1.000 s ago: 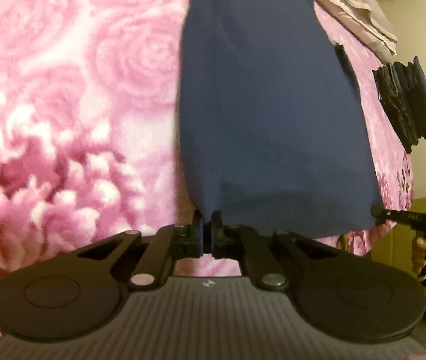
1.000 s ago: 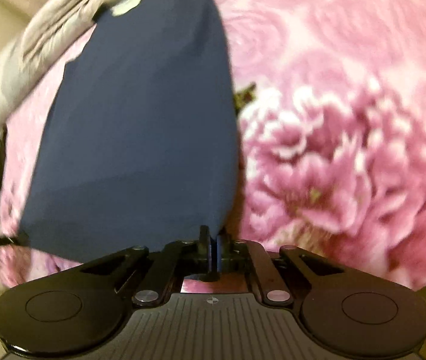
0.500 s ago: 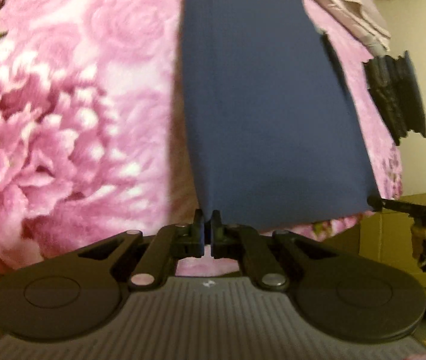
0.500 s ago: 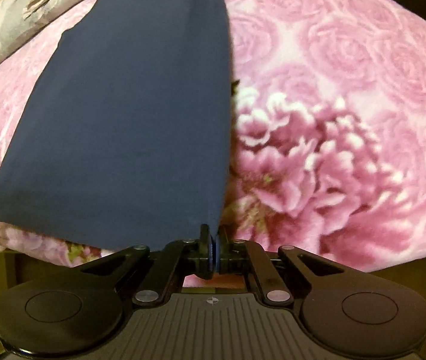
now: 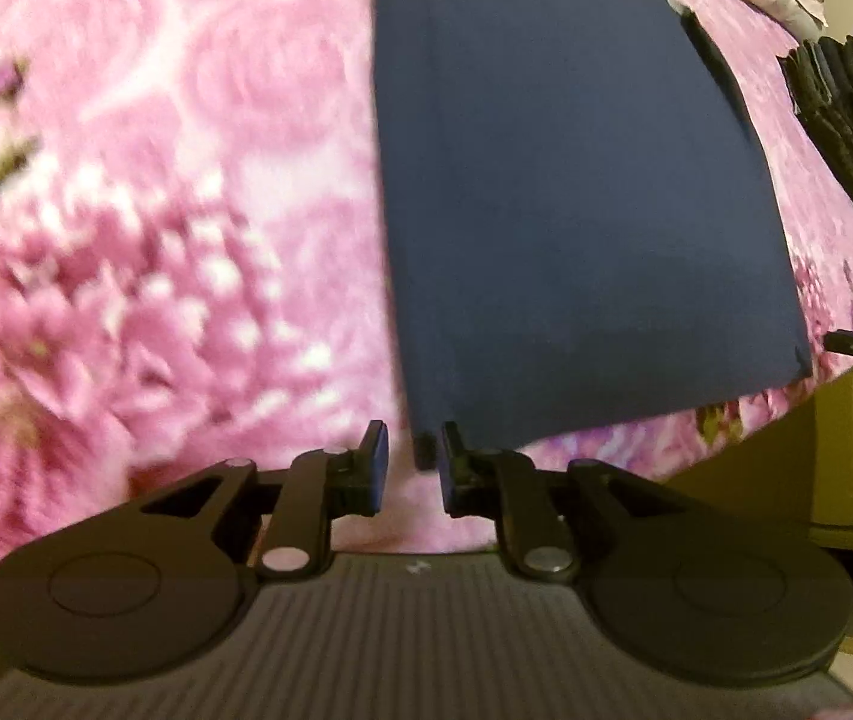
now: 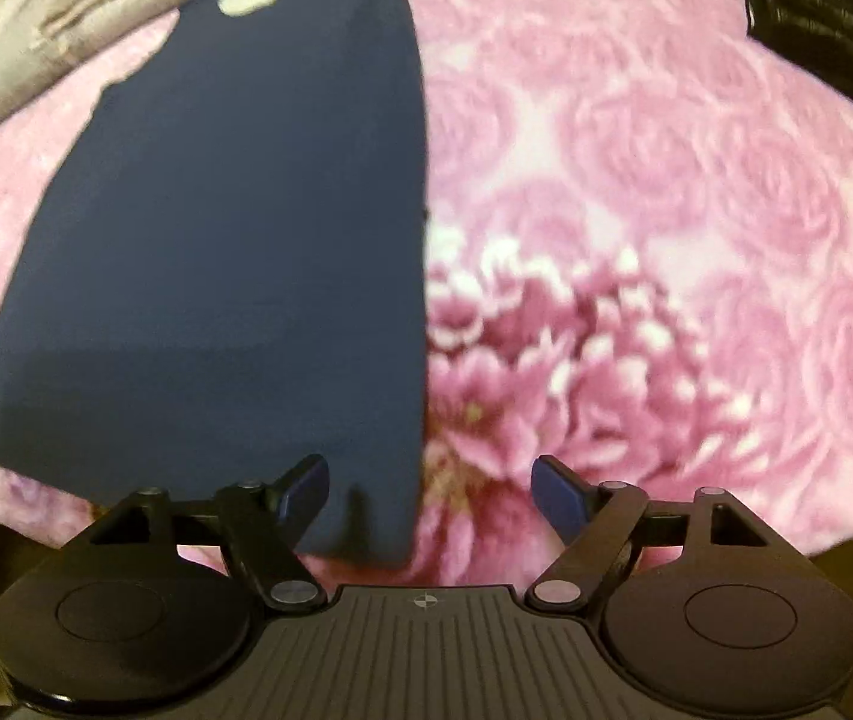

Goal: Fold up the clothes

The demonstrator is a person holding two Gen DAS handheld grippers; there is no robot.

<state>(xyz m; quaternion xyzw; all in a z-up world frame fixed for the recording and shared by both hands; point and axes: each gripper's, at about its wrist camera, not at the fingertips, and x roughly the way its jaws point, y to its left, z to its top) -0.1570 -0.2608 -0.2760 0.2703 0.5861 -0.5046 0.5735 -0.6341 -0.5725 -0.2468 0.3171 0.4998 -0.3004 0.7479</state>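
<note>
Navy garment (image 5: 570, 180): laid flat on the pink floral bed (image 5: 156, 210), near corners just released as the left gripper (image 5: 411, 468) and right gripper (image 6: 429, 489) jaws have been opening, empty; step, spreading done; next, regrasp for a fold.

Bare pink floral blanket (image 6: 636, 210) lies open on both outer sides of the navy garment (image 6: 234, 252). Crumpled grey cloth (image 6: 96, 18) crowds the far edge; a black ribbed pile (image 5: 840, 102) blocks one far corner.
</note>
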